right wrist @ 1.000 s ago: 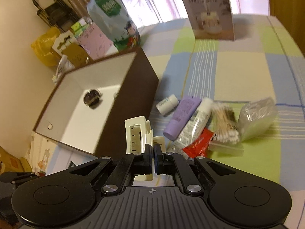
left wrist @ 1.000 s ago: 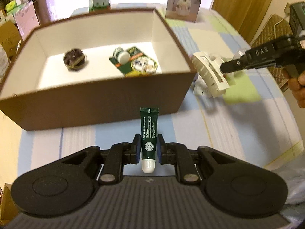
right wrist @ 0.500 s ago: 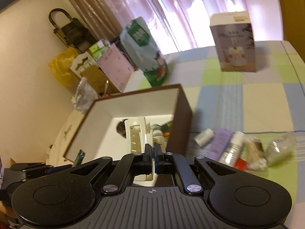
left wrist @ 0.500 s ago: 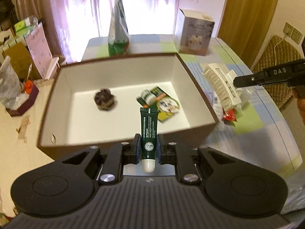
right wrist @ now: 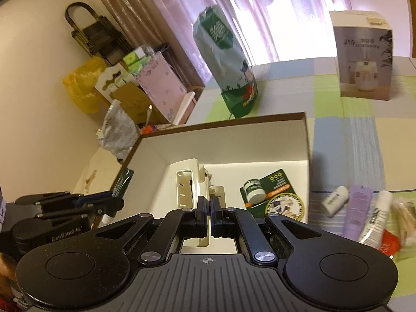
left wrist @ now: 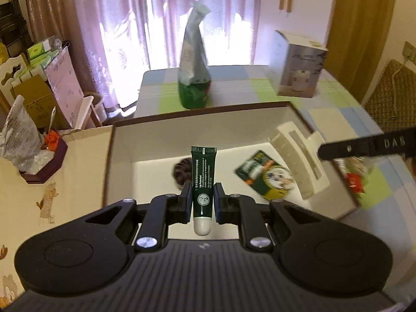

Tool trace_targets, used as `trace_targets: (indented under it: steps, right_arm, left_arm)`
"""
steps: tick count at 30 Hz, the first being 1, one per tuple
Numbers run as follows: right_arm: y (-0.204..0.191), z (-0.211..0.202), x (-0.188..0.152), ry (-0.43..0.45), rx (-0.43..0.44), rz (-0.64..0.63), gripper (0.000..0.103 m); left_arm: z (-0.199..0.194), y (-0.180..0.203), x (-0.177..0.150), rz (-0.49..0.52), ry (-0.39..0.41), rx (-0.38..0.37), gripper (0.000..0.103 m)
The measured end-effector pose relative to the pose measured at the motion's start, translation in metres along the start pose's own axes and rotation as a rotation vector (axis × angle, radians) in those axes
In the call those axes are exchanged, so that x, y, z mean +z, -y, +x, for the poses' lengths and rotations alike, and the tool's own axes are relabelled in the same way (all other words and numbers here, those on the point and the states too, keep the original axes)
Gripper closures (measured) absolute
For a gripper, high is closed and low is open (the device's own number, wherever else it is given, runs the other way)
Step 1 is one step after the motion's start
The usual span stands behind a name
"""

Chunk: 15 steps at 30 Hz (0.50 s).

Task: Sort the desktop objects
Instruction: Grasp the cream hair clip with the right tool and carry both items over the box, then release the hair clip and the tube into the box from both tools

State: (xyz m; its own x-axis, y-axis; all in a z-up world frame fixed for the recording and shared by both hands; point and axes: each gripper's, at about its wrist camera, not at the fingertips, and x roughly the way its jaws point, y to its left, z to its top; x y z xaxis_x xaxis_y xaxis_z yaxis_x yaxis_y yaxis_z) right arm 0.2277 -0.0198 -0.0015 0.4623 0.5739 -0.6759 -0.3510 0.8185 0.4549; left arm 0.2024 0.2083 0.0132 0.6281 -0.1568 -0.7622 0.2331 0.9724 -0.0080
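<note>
Green tube [left wrist: 203, 179] sits pinched between the left gripper [left wrist: 203, 204] pads just above its white cap, nose pointing fwd over the open brown box [left wrist: 306, 119]; looks light, soft-walled, so squeeze low near cap, not mid-body. White hair claw [right wrist: 192, 189] is clamped in the right gripper [right wrist: 209, 214], also over the box; rigid plastic w/ teeth that may snag. Below/ahead in box: dark scrunchie [left wrist: 180, 173], green card w/ small jar [right wrist: 271, 195]. Right of right gripper, outside the box wall: purple tube [right wrist: 357, 212] & other bits. Grippers are close together; collision is the likely risk.
</note>
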Motion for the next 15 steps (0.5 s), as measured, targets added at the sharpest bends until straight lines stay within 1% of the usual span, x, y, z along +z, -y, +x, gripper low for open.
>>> trace_targets:
  steps: [3,6,11,15]
  right_arm:
    - [-0.005,0.024,0.002,-0.025,-0.020,0.017,0.099]
    - [-0.008,0.046,0.005,-0.051,-0.040,0.036,0.099]
    - [-0.007,0.078,0.007,-0.118,-0.061,0.065,0.099]
    - [-0.005,0.099,0.006,-0.161,-0.093,0.073,0.099]
  left_arm:
    - [0.019,-0.015,0.006,-0.011,-0.025,0.002,0.090]
    - [0.039,-0.028,0.008,-0.036,-0.075,-0.013,0.090]
    - [0.063,-0.045,0.011,-0.046,-0.136,-0.017,0.090]
    - [0.083,-0.056,0.009,-0.054,-0.191,-0.019,0.090]
